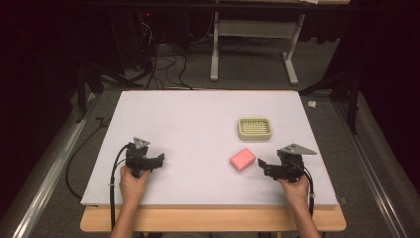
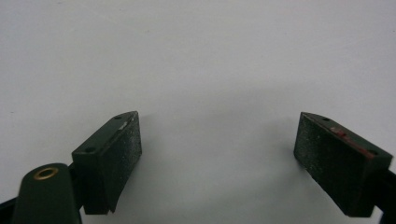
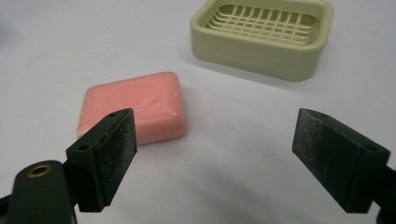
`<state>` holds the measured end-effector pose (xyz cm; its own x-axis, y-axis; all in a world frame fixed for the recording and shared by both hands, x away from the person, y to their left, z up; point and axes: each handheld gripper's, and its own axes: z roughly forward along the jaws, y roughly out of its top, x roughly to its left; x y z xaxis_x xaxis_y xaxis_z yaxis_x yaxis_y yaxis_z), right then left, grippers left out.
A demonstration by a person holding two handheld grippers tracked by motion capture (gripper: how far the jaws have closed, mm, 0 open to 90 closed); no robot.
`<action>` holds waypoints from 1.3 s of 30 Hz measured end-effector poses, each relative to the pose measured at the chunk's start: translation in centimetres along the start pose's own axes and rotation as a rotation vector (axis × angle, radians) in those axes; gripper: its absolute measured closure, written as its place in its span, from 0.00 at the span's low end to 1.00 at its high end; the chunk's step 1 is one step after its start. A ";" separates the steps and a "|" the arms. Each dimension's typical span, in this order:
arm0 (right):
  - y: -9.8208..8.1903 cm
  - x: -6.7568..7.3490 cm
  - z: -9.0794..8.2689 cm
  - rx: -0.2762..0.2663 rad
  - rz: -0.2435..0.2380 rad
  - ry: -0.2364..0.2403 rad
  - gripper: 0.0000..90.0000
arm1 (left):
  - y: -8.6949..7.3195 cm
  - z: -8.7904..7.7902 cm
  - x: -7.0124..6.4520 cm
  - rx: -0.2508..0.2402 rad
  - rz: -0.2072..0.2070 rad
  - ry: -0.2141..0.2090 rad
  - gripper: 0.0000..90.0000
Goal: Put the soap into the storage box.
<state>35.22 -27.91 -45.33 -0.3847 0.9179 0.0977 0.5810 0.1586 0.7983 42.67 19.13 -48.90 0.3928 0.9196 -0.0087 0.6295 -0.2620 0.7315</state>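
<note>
A pink bar of soap lies flat on the white table, right of centre. Behind it stands a pale green soap dish with a slotted grid inside, holding nothing. My right gripper is open just right of the soap, low over the table, with the soap ahead of its left jaw and apart from it. My left gripper is open near the table's front left, with bare table between its jaws.
The table's front wooden edge runs below both hands. Cables and a frame's white legs stand on the floor beyond the far edge. Bare table surface stretches between the two grippers.
</note>
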 end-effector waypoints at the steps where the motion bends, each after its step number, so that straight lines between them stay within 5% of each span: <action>1: 0.0 0.4 0.2 0.005 -0.009 0.014 0.16 | 0.0 0.0 0.0 0.000 0.000 0.000 0.17; 23: 0.7 3.9 2.4 0.021 -0.080 0.072 0.14 | 0.0 0.0 0.0 0.000 0.000 -0.001 0.17; 39: 1.9 5.4 4.6 0.057 -0.134 0.061 0.14 | 0.0 0.0 0.1 0.002 -0.005 -0.003 0.17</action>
<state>37.58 -20.96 -45.99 -0.5039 0.8633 0.0298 0.5605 0.3005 0.7717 42.73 19.18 -48.91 0.3919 0.9199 -0.0143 0.6329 -0.2583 0.7298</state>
